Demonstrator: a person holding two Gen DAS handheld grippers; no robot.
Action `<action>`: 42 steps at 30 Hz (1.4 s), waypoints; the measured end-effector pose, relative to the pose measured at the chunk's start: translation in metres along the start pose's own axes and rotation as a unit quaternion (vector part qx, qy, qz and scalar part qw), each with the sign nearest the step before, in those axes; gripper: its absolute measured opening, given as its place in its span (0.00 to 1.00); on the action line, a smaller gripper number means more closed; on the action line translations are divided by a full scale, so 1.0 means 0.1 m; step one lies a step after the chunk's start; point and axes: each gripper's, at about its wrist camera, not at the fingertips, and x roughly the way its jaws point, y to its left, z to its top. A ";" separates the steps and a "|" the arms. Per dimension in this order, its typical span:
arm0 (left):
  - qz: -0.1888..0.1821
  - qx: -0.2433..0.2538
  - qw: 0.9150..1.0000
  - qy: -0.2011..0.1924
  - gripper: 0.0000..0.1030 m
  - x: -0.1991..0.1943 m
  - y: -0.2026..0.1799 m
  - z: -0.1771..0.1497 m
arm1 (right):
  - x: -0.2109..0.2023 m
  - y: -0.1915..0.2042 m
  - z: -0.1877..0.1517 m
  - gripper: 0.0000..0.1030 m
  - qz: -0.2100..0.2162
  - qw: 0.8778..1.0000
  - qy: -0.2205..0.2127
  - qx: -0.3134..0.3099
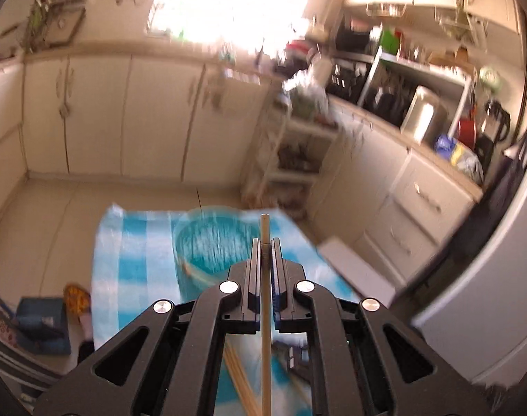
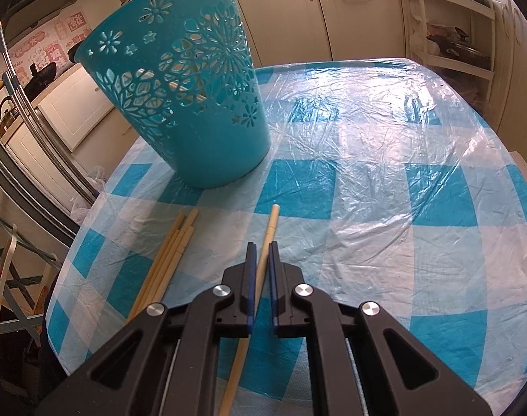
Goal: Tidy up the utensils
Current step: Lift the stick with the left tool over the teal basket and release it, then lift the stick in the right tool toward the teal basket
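Note:
In the left wrist view my left gripper (image 1: 265,241) is shut on a wooden chopstick (image 1: 265,312), held high above the teal basket (image 1: 211,246), which I see from above. In the right wrist view my right gripper (image 2: 262,246) is low over the table, its jaws narrowly apart around a single pale chopstick (image 2: 268,235) that lies on the cloth; whether they clamp it I cannot tell. Several more chopsticks (image 2: 169,260) lie in a bundle to its left. The teal cut-out basket (image 2: 183,83) stands upright at the table's far left.
The table wears a blue-and-white checked cloth under crinkled clear plastic (image 2: 384,138). Cream cabinets (image 1: 124,114) and a cluttered counter (image 1: 419,114) ring the kitchen. A white shelf rack (image 2: 450,31) stands beyond the table's far edge. A metal rack (image 2: 17,277) is at the left.

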 end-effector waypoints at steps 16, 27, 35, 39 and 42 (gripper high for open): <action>0.160 -0.019 0.976 -0.149 0.05 1.07 0.19 0.49 | 0.01 -0.01 0.00 0.07 0.004 1.000 -0.002 0.002; 0.178 0.027 0.981 -0.066 0.13 1.21 0.23 -0.01 | 0.01 0.00 0.00 0.08 0.002 1.000 -0.002 0.001; 0.224 -0.002 0.969 -0.103 0.71 0.43 0.43 -0.27 | 0.01 0.01 0.00 0.08 0.002 1.000 -0.002 0.001; 0.259 -0.039 0.960 -0.103 0.80 0.05 0.68 -0.64 | -0.01 0.04 -0.01 0.14 -0.001 1.000 -0.001 -0.007; 0.269 -0.074 0.958 -0.061 0.82 0.06 0.87 -0.98 | -0.01 0.07 -0.02 0.14 -0.009 1.000 -0.001 -0.015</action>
